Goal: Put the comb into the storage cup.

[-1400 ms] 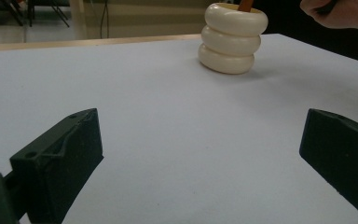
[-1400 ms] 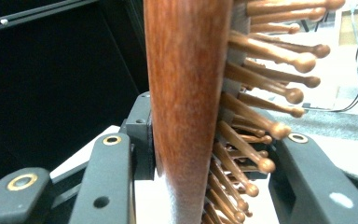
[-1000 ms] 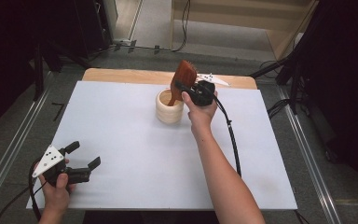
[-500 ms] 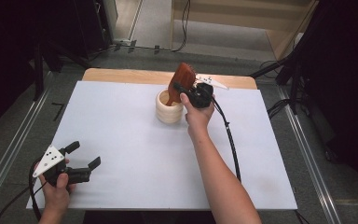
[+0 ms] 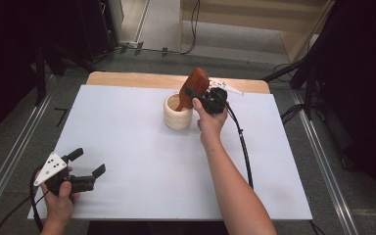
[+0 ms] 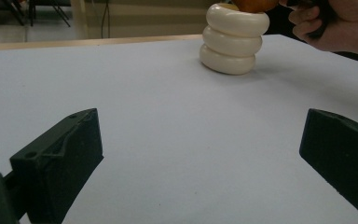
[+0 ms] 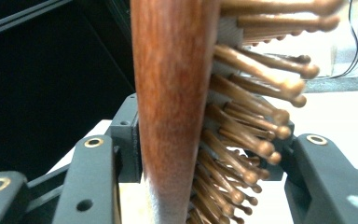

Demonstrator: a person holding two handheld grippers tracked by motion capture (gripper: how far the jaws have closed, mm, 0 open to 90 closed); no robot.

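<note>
A wooden hairbrush (image 5: 196,84) stands handle-down and leaning in a cream ribbed cup (image 5: 177,113) at the far middle of the white table. My right gripper (image 5: 199,96) is at the brush head. Its jaws have just been opening. In the right gripper view the brush (image 7: 177,93) stands between the jaws of that gripper (image 7: 207,142), and the bristle tips are a little off the right-hand jaw. My left gripper (image 5: 88,161) rests open at the near left with nothing in it. From the left gripper (image 6: 200,144) the cup (image 6: 233,42) is seen far off.
The white table sheet (image 5: 142,161) stretches wide between the two hands. A wooden strip (image 5: 127,78) runs along its far edge. The right gripper's black cable (image 5: 242,147) trails back along the forearm. Metal rails (image 5: 10,161) flank the table.
</note>
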